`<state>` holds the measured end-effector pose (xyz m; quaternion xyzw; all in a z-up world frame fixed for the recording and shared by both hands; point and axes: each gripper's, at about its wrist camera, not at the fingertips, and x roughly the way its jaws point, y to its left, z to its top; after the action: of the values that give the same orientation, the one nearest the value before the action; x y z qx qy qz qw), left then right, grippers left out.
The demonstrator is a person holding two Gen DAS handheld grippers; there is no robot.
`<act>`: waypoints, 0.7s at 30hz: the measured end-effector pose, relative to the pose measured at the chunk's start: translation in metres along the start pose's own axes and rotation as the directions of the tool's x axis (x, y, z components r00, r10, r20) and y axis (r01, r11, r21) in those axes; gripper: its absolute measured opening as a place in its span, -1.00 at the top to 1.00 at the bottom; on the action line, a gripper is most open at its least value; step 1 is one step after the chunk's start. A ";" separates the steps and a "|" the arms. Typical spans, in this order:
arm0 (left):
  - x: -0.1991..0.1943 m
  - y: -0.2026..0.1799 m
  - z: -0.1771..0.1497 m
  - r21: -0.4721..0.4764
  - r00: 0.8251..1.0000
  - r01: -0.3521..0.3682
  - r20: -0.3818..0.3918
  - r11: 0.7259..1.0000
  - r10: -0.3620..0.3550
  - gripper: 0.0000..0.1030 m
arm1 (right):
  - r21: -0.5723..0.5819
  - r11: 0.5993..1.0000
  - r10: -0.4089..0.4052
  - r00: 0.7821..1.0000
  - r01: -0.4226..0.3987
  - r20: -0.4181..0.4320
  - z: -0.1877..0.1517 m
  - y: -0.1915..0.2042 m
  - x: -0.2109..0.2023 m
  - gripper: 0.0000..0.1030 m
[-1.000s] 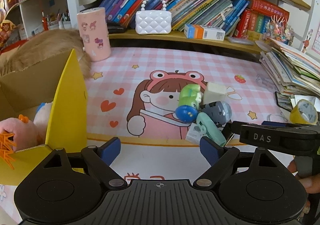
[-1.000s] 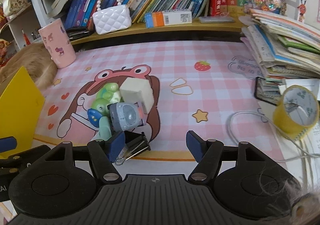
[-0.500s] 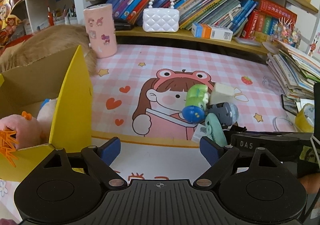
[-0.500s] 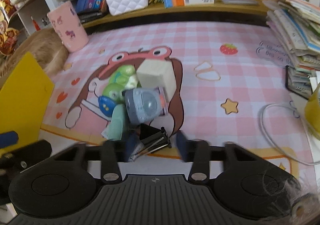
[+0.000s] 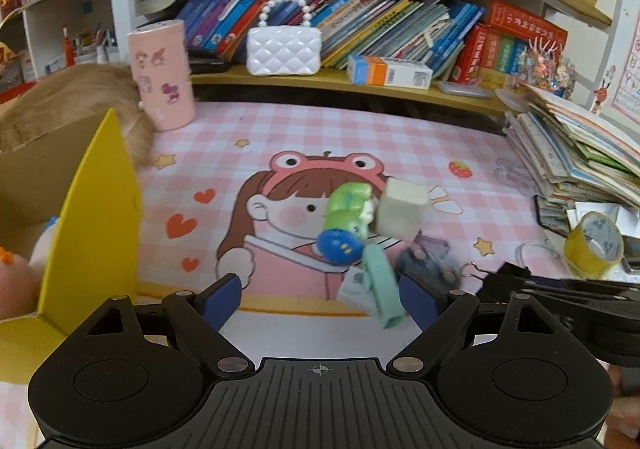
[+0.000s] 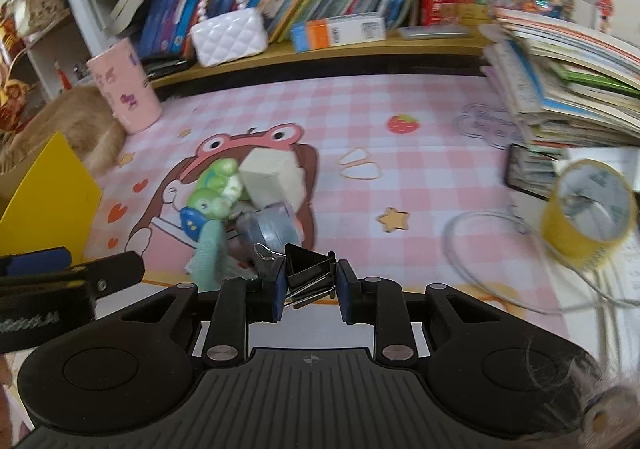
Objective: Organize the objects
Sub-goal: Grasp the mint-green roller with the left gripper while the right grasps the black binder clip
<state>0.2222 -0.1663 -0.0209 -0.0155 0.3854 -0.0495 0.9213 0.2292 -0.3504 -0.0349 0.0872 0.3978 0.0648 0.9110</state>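
My right gripper (image 6: 310, 285) is shut on a black binder clip (image 6: 310, 267), whose body sits between the blue pads with its wire handles sticking out. Just beyond lies a pile of small toys: a green frog figure (image 6: 216, 189), a beige cube (image 6: 274, 181), a grey round toy (image 6: 272, 229) and a mint-green piece (image 6: 206, 253). My left gripper (image 5: 320, 297) hangs open with nothing between its fingers, in front of the same pile (image 5: 348, 209). The binder clip (image 5: 502, 281) shows at the right of the left wrist view. An open yellow cardboard box (image 5: 92, 209) stands at the left.
A pink cup (image 5: 162, 75) and a white quilted purse (image 5: 283, 51) stand at the back by the bookshelf. A stack of books (image 5: 572, 153), a yellow tape roll (image 5: 594, 245) and a white cable (image 6: 480, 249) crowd the right side. Plush toys lie inside the box.
My right gripper's jaws have closed from open onto the black binder clip, which lay loose by the toy pile. The left gripper has stayed open and has hardly moved.
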 end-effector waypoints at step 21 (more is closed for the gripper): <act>0.041 -0.035 0.000 0.080 0.997 0.076 -0.012 0.994 -0.075 -0.13 | 0.046 0.997 -0.064 0.997 0.062 0.038 0.002 -0.016 -0.018 0.55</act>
<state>0.2481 -0.2049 -0.0470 0.0073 0.3864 -0.0998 0.9169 0.2192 -0.3701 -0.0244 0.0963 0.3836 0.0255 0.9181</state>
